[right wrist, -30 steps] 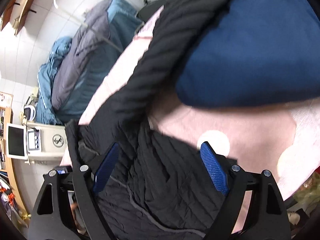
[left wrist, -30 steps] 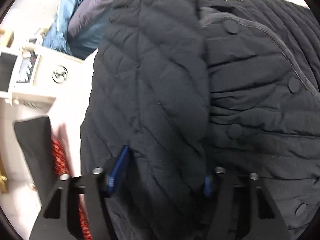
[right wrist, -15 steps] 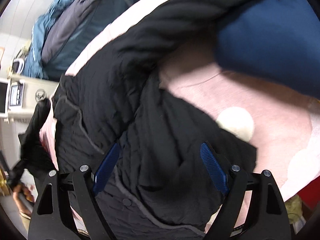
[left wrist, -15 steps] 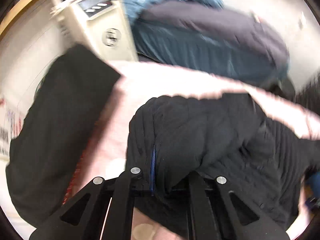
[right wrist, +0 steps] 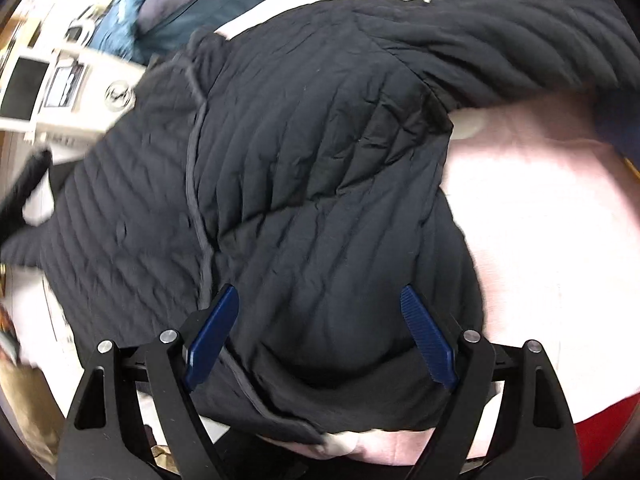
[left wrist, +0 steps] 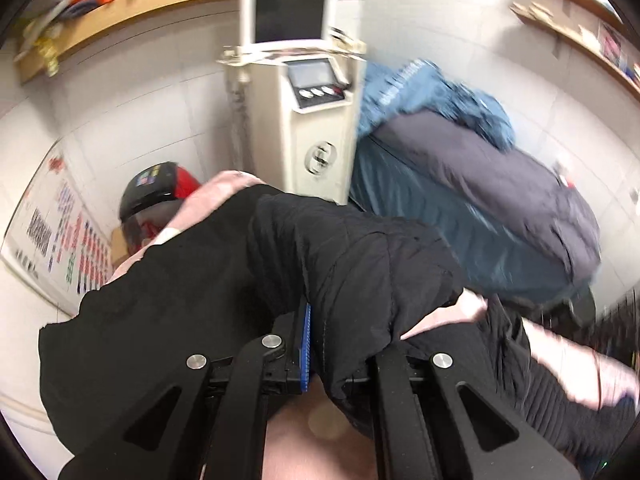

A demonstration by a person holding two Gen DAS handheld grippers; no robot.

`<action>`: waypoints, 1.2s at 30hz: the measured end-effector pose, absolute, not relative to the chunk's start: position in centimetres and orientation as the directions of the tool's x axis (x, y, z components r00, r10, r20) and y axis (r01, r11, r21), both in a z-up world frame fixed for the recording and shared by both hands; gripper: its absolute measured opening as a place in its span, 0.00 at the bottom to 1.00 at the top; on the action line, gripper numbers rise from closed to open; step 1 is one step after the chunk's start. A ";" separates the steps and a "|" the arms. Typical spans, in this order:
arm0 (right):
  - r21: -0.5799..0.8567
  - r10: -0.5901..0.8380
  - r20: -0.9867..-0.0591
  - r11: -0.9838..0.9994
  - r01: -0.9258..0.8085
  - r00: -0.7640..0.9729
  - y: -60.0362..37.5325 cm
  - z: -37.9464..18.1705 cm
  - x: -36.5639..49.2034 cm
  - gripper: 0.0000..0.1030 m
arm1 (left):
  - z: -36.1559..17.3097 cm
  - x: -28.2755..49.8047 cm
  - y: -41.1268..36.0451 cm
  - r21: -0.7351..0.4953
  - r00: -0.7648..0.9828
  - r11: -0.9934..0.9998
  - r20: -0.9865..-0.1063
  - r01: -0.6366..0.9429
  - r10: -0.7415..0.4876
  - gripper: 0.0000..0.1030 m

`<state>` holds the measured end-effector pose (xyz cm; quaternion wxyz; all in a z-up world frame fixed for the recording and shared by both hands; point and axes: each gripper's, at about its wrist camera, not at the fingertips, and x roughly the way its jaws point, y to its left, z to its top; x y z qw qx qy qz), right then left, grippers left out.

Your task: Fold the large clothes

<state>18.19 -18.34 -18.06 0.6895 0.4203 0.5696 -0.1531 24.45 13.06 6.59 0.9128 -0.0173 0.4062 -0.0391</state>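
The left gripper [left wrist: 320, 344] is clamped on a fold of the black quilted jacket [right wrist: 320, 184], its fingers [left wrist: 306, 344] drawn close together with the fabric pinched between them and lifted above the pink bed [right wrist: 552, 216]. The right gripper [right wrist: 320, 336] hangs over the jacket's lower body with its fingers [right wrist: 212, 336] spread wide, holding nothing. The jacket lies spread on the bed, one sleeve stretched toward the upper right; a beige machine [left wrist: 316, 120] stands beyond the bed.
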 end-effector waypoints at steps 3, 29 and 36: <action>0.389 0.264 -0.921 0.659 0.644 0.287 -16.3 -17.7 18.9 0.80 | 3.2 27.9 15.4 -0.080 0.544 0.995 -0.839 -0.057 -0.037 0.44; 0.363 0.312 -0.925 0.546 0.755 0.220 -18.8 -20.8 15.0 0.80 | -5.7 19.5 23.5 0.099 0.327 0.994 -0.939 -0.040 0.106 0.80; 0.358 0.317 -0.925 0.537 0.764 0.210 -18.2 -21.3 15.5 0.80 | -5.5 16.0 14.7 0.469 0.511 0.869 -0.792 0.158 0.334 0.83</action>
